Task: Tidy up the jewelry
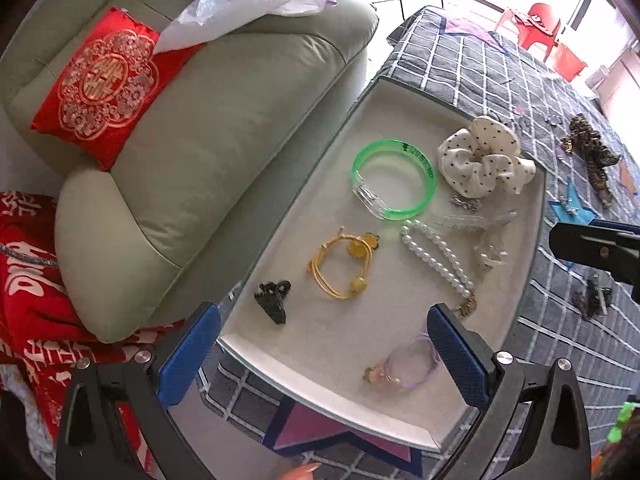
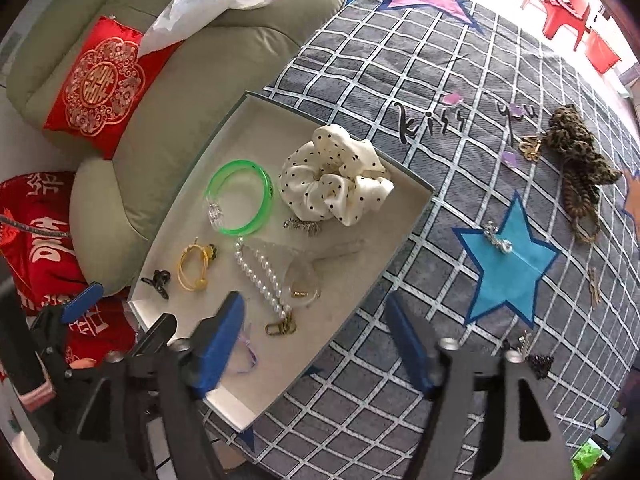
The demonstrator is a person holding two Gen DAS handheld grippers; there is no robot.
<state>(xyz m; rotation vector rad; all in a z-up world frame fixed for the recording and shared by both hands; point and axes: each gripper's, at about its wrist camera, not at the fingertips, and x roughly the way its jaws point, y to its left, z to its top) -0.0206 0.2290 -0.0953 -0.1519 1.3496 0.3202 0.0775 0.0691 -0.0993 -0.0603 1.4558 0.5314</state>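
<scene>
Both the left hand-held gripper [image 1: 324, 360] and right hand-held gripper [image 2: 316, 344] are held wide open and empty. Seven pieces are counted in the shallow white tray [image 2: 400, 216]. The small silver rhinestone clip [image 2: 496, 238], judged light and fragile, is best gripped mid-body on the grey checked bedcover [image 2: 400, 60].

Daylight, bright; source upper right, blown out around red chair [image 1: 534, 26]. Shadows soft. Strong fisheye bowing, dark vignette corners. Right gripper [image 2: 316, 344] fingers blurred in foreground.
</scene>
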